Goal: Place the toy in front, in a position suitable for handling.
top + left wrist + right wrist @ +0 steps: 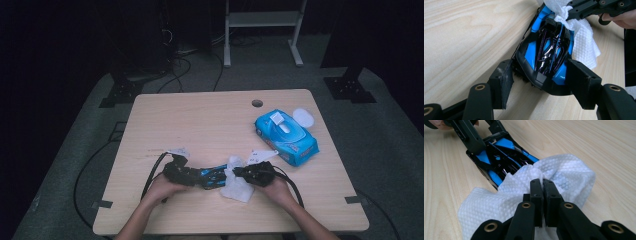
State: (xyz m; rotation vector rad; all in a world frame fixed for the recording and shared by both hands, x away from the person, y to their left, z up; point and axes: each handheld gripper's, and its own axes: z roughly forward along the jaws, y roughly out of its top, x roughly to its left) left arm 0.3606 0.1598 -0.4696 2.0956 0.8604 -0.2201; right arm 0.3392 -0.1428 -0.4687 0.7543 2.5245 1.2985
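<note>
Blue and black, the toy car (549, 53) lies on the counter (210, 125) near its front edge, between our two hands. In the left gripper view its tail sits between the jaws of our left gripper (544, 85): the right pad is against the car's side, while the left pad stands a little off it, with a gap showing. So the jaws are spread around the car and do not clamp it. In the high view the left gripper (181, 170) rests low on the counter, with our left hand (162, 187) behind it.

Our right gripper (542, 185) has its jaws pressed together on a bunched fold of a white wipe (564, 172). The wipe drapes over the car's nose and spills onto the counter on both sides. In the high view the right gripper (239, 174) points toward the left one, and the wipe (237, 186) lies just beside the car (211, 176), touching it. Our right hand (277, 189) holds that gripper from behind.

Well apart, toward the far right of the counter, sits a blue wipes pack (286, 136) with its white lid flipped open. Two small paper slips (260, 155) lie near the grippers.
</note>
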